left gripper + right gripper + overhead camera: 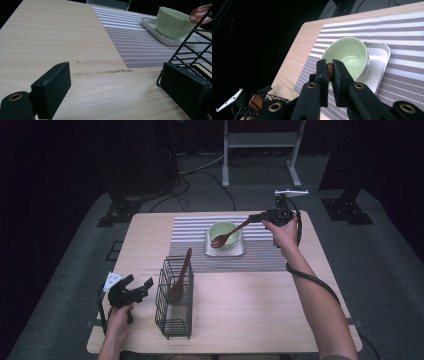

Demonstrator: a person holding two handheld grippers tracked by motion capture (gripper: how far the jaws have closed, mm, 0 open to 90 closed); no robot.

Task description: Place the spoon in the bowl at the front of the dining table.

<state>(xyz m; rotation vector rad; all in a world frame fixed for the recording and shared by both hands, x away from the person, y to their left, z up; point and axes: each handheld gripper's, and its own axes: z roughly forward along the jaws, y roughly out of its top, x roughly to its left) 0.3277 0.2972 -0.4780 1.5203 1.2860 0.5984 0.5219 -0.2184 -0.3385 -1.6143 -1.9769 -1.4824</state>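
Note:
A pale green bowl (224,234) sits on a white square tray (239,252) on the striped placemat (190,232). My right gripper (255,218) is shut on the handle of a brown wooden fork (227,235), whose head hangs over the bowl. In the right gripper view the jaws pinch the brown handle (330,70) above the bowl (348,56). A black wire caddy (174,300) holds a brown wooden spoon (180,277). My left gripper (141,286) stands open just left of the caddy, low over the table. Its view shows the caddy wires (192,47) by the right jaw.
The light wooden table (260,305) has free room at its front right and far left. A metal stand's legs (260,155) and cables lie on the floor behind the table. The bowl (172,23) and tray (150,23) appear far off in the left gripper view.

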